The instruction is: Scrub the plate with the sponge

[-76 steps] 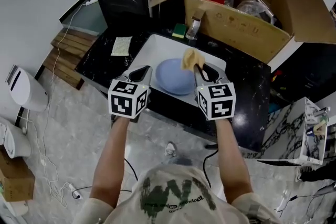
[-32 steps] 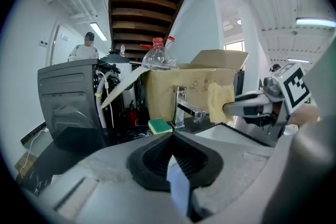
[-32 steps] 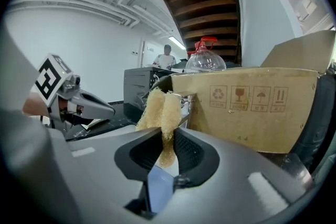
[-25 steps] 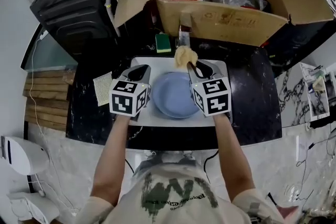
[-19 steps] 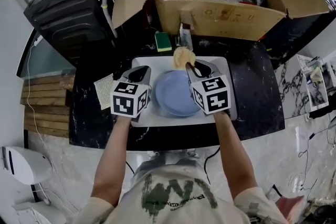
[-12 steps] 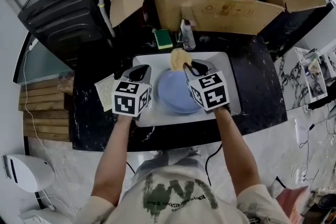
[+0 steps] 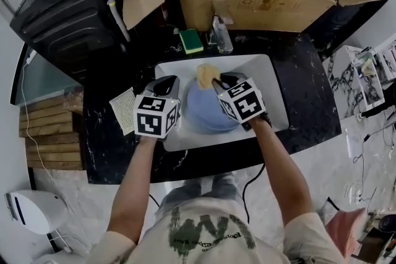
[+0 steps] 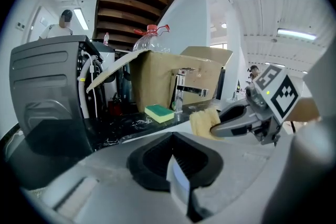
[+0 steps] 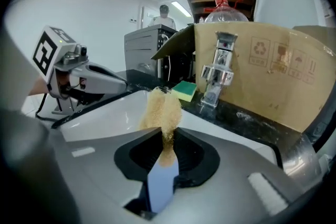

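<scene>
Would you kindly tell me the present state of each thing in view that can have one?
left gripper: shut, empty.
right gripper: shut on the yellow sponge.
blue plate: lying in the white sink.
green sponge: lying unused on the counter.
cardboard box: flaps open.
faucet: no water seen running.

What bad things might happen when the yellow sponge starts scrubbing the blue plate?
1. The right gripper pinches only one thin end of the sponge, so hard rubbing might pull the sponge out.
2. The left gripper seems to hold just the rim of the plate. A strong push may make the plate slip free and bang against the sink.
</scene>
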A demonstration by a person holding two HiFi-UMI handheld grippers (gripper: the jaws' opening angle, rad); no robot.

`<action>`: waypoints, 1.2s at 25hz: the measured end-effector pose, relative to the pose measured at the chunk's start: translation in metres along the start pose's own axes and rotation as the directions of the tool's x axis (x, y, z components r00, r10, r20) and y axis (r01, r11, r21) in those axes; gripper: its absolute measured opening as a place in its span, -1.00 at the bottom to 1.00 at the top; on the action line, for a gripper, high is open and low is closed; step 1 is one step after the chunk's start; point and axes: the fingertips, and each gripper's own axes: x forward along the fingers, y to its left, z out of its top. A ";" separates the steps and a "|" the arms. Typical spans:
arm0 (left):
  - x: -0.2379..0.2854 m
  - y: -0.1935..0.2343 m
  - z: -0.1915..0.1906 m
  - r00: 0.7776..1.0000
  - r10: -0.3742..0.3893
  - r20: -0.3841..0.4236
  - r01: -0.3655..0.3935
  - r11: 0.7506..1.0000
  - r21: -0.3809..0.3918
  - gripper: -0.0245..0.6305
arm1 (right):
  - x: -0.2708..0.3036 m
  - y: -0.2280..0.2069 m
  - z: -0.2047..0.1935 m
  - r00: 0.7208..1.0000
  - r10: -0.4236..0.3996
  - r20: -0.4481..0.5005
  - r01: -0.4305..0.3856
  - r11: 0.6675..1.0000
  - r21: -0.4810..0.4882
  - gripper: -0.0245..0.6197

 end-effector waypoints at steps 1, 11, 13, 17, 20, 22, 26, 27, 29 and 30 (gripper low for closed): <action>0.001 0.001 -0.001 1.000 0.000 -0.003 0.000 1.000 -0.002 -0.93 | 0.004 0.001 -0.002 1.000 0.008 -0.014 -0.008 1.000 -0.005 -0.73; 0.009 0.001 -0.006 1.000 0.020 -0.009 -0.020 1.000 -0.010 -0.93 | 0.044 0.022 -0.036 0.976 0.152 -0.154 -0.155 0.988 -0.006 -0.73; 0.010 0.004 -0.006 0.999 0.037 -0.010 -0.037 0.999 -0.018 -0.93 | 0.051 0.024 -0.042 0.967 0.181 -0.177 -0.185 0.983 -0.005 -0.73; 0.010 0.008 -0.006 0.997 0.076 -0.016 -0.076 0.997 -0.014 -0.93 | 0.064 0.032 -0.051 0.946 0.240 -0.217 -0.249 0.968 -0.013 -0.73; 0.010 0.010 -0.005 0.995 0.101 -0.018 -0.101 0.995 -0.010 -0.93 | 0.072 0.035 -0.058 0.932 0.273 -0.238 -0.283 0.959 -0.007 -0.73; 0.012 0.010 -0.005 0.993 0.112 -0.023 -0.112 0.994 -0.008 -0.93 | 0.077 0.037 -0.062 0.923 0.292 -0.253 -0.303 0.953 -0.007 -0.73; 0.015 0.010 -0.005 0.991 0.133 -0.031 -0.133 0.991 0.011 -0.93 | 0.085 0.039 -0.071 0.904 0.328 -0.276 -0.339 0.941 0.006 -0.73; 0.016 0.009 -0.005 0.990 0.140 -0.033 -0.139 0.990 0.021 -0.93 | 0.086 0.041 -0.073 0.897 0.341 -0.281 -0.351 0.936 0.017 -0.73; 0.017 0.009 -0.004 0.988 0.152 -0.033 -0.151 0.988 0.031 -0.93 | 0.088 0.044 -0.077 0.883 0.367 -0.291 -0.374 0.927 0.034 -0.73; 0.018 0.010 -0.004 0.987 0.157 -0.035 -0.156 0.987 0.031 -0.93 | 0.089 0.046 -0.078 0.877 0.379 -0.296 -0.385 0.922 0.041 -0.73</action>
